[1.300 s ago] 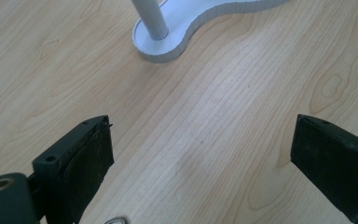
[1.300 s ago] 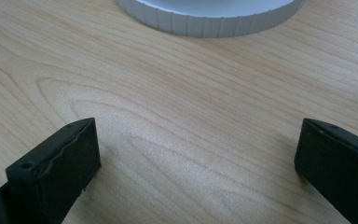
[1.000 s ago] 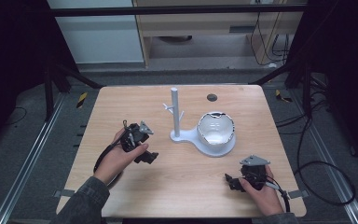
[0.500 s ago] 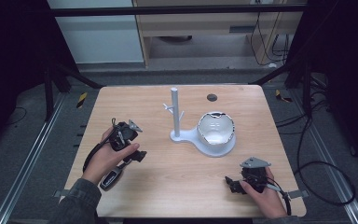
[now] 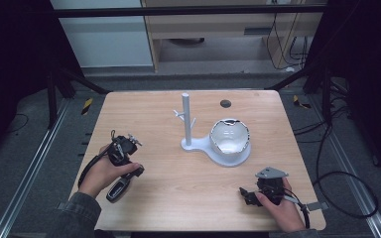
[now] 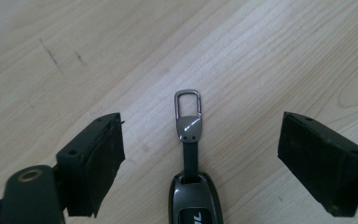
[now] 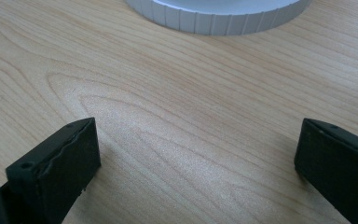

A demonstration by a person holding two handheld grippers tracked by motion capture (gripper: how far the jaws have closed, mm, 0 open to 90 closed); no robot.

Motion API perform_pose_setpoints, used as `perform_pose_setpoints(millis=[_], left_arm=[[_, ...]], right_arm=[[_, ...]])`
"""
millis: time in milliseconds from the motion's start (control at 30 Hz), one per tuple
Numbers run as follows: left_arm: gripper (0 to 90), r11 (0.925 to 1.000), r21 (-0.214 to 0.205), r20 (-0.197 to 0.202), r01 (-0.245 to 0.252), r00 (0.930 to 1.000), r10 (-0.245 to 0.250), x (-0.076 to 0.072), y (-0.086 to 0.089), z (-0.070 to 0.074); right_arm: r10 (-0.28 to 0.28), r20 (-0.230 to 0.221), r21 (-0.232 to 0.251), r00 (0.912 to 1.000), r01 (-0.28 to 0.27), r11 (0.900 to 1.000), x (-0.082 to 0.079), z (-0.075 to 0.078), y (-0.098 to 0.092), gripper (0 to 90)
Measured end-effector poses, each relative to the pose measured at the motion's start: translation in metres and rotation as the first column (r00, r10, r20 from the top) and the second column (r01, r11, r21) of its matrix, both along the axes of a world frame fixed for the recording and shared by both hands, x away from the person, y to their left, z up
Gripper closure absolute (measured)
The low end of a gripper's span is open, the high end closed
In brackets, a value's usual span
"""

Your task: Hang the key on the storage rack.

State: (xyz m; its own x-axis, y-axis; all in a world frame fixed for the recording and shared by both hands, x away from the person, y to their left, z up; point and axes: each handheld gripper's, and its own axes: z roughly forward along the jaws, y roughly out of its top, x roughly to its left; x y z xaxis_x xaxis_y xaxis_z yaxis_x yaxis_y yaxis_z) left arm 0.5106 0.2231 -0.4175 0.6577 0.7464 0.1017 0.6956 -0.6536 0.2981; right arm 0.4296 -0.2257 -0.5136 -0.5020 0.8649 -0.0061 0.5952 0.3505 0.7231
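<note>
A dark key fob [image 6: 195, 200] lies flat on the wooden table, its short strap ending in a metal loop [image 6: 188, 100]. My left gripper [image 6: 200, 135] hangs over it, and its jaws have just been closing. They stand wide on either side of the strap and do not touch it. In the high view the fob [image 5: 119, 189] lies by the left hand, near the table's front left, under the left gripper [image 5: 127, 161]. My right gripper [image 5: 252, 191] rests open at the front right, and in its own view the right gripper [image 7: 196, 154] has bare wood between its jaws.
A white stand [image 5: 186, 119] with an upright post and small pegs rises mid-table, joined to a round white dish [image 5: 229, 139] on its right. The dish's ribbed base [image 7: 214, 16] lies just ahead of the right gripper. A dark round hole [image 5: 225, 103] marks the far edge.
The left hand has moved left and toward the near edge of the table, and the key fob has come into sight beside it. The right hand has kept still.
</note>
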Motion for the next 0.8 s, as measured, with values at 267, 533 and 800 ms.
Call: perform_pose_setpoints(millis=[267,533,800], left_arm=[[31.0,0.9997,0.024,-0.066,-0.005,0.9978,0.006,0.004,0.007,-0.016],[46.5,0.9989,0.044,-0.116,-0.015,0.9931,0.02,0.005,0.012,-0.034],[53.8,0.9992,0.033,-0.122,-0.024,0.9922,0.028,0.002,0.017,-0.039]], right_arm=[[0.002,0.0,0.0,1.0,-0.002,1.0,0.0,0.0,0.0,0.4],[0.006,0.001,-0.002,1.0,-0.006,1.0,0.0,0.0,0.0,0.4],[0.005,-0.002,0.002,1.0,-0.005,1.0,-0.001,0.0,0.0,0.4]])
